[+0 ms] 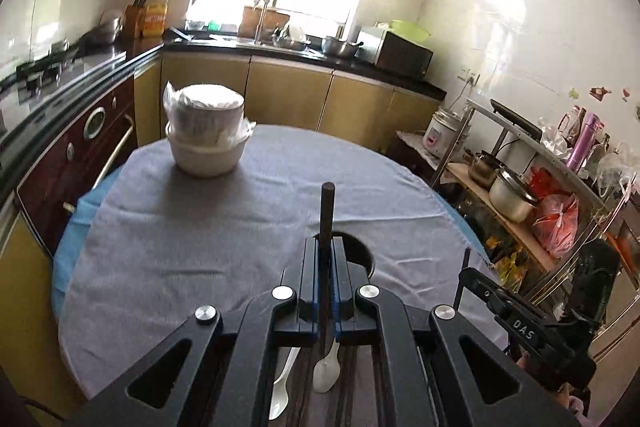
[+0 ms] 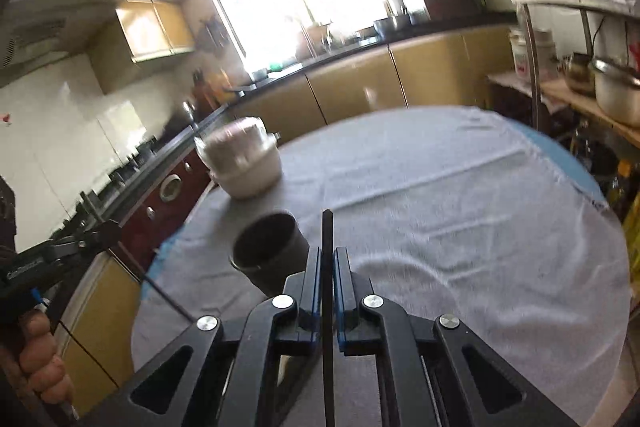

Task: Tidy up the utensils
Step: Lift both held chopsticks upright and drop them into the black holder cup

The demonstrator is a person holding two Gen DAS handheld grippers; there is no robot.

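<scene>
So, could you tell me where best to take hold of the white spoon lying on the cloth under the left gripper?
Probably by its slim handle, from above: the white spoon lies flat on the grey cloth, bowl toward the camera. The left gripper is shut on a black chopstick, so it must drop that first.

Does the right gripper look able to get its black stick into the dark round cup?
Probably yes. The right gripper is shut on a thin black stick; the dark round cup sits open-topped just left of it, nothing between.
</scene>
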